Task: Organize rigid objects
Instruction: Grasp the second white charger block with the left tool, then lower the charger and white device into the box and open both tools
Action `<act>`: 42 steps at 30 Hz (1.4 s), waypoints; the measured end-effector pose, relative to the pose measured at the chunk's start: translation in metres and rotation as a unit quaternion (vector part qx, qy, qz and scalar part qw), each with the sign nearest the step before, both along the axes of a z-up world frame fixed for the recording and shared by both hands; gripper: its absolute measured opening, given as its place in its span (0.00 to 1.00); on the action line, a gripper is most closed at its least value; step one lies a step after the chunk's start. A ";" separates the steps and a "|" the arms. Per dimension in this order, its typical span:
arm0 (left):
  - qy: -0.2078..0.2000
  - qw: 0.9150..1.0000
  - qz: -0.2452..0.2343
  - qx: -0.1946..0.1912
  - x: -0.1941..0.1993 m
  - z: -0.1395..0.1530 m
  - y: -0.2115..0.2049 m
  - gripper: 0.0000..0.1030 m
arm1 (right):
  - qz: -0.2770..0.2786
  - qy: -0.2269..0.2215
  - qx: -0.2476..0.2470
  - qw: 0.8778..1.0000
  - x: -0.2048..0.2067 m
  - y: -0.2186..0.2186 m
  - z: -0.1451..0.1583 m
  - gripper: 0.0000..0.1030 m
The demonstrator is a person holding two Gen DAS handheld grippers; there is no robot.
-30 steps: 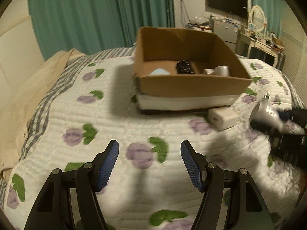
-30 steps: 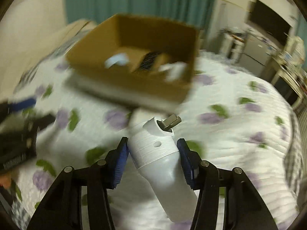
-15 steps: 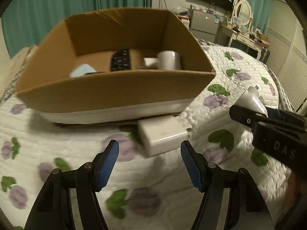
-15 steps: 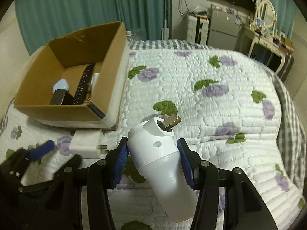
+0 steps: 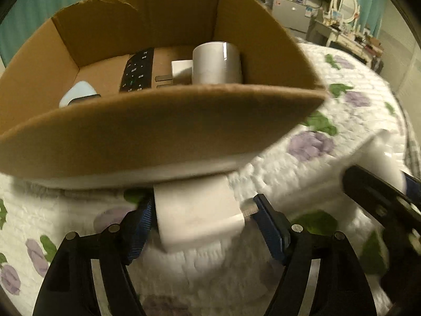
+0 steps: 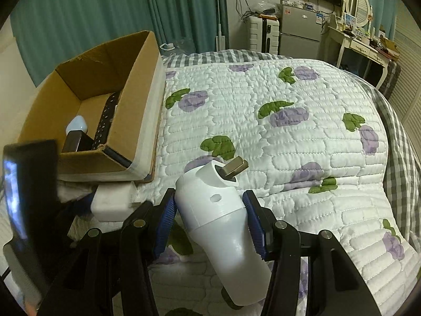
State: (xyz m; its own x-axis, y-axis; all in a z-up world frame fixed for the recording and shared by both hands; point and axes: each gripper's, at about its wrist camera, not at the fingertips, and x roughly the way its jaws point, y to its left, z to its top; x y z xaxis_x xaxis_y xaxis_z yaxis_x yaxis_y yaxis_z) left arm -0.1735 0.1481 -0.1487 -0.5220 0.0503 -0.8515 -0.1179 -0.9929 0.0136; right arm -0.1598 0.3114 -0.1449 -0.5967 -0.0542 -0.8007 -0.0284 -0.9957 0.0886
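Observation:
A white power adapter [image 5: 194, 210] lies on the flowered quilt against the front of the cardboard box [image 5: 184, 131]. My left gripper [image 5: 202, 205] straddles it; its jaws are opening and the pads do not press on it. The box holds a black remote [image 5: 138, 71], a white mug [image 5: 217, 63], a white plug [image 5: 180, 71] and a pale blue item [image 5: 77, 93]. My right gripper [image 6: 209, 197] is shut on a white handheld tool [image 6: 218, 226] with a metal tip, hovering above the quilt just right of the box [image 6: 131, 105] and the adapter [image 6: 111, 204].
The quilted bed [image 6: 289, 131] stretches to the right of the box. Teal curtains [image 6: 105, 13] hang behind. A small fridge [image 6: 297, 34] and a white dresser [image 6: 363, 47] stand at the back right. The right gripper [image 5: 381, 202] with its tool sits close to the left one.
My left gripper has come forward and down to the box front, so the adapter now lies between its wider fingers. My right gripper swung right of the box, still holding the tool.

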 end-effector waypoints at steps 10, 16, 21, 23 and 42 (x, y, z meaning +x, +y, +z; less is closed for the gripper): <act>0.020 0.999 -0.012 0.030 0.032 0.019 -0.024 0.72 | 0.002 0.013 0.007 1.000 0.011 -0.002 0.011 0.49; 0.040 0.998 -0.018 0.036 0.070 0.044 -0.044 0.72 | 0.016 0.040 0.029 0.999 0.031 -0.010 0.040 0.49; 0.084 0.996 -0.016 0.039 0.095 0.088 -0.067 0.72 | 0.034 0.064 0.041 0.996 0.049 -0.022 0.072 0.49; 0.106 0.994 -0.015 0.038 0.093 0.110 -0.067 0.72 | 0.040 0.079 0.050 0.995 0.055 -0.028 0.088 0.49; 0.221 0.975 0.025 0.003 0.016 0.195 -0.120 0.72 | 0.115 0.167 0.039 0.978 -0.008 -0.090 0.168 0.49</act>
